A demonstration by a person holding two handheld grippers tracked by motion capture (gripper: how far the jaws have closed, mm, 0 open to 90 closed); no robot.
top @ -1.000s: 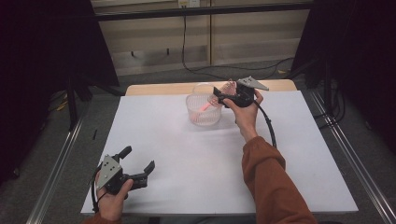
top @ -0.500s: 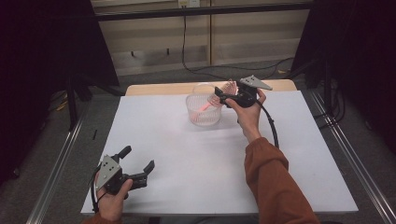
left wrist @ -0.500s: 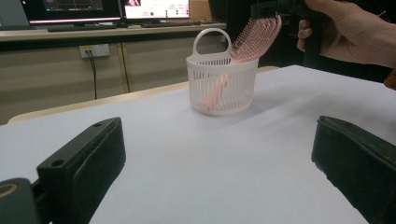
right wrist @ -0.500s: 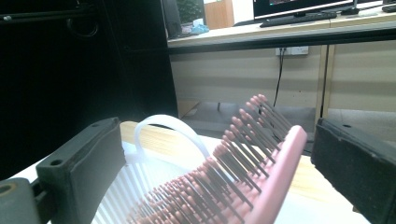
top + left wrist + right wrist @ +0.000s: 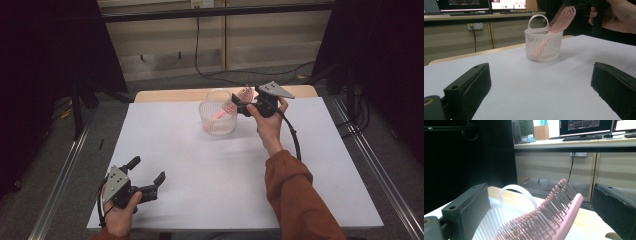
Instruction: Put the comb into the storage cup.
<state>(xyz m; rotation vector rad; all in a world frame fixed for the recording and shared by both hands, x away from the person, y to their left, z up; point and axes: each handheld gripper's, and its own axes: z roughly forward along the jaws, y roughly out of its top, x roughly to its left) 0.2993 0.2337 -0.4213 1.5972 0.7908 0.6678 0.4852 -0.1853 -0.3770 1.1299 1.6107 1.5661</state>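
The pink hairbrush (image 5: pixel 231 106) stands handle-down in the white basket (image 5: pixel 218 120) at the far side, head tilted right toward the right gripper (image 5: pixel 239 106) — jaws wide either side of it, gripping nothing — while the left gripper (image 5: pixel 147 176) rests near, wide and empty.

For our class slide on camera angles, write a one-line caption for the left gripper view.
A pink hairbrush leans handle-down in a white slotted basket beyond the open left claw.

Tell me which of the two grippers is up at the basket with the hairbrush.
The right gripper. It is raised at the far side of the table, open around the pink hairbrush leaning out of the white basket; the left gripper sits open near the front edge.
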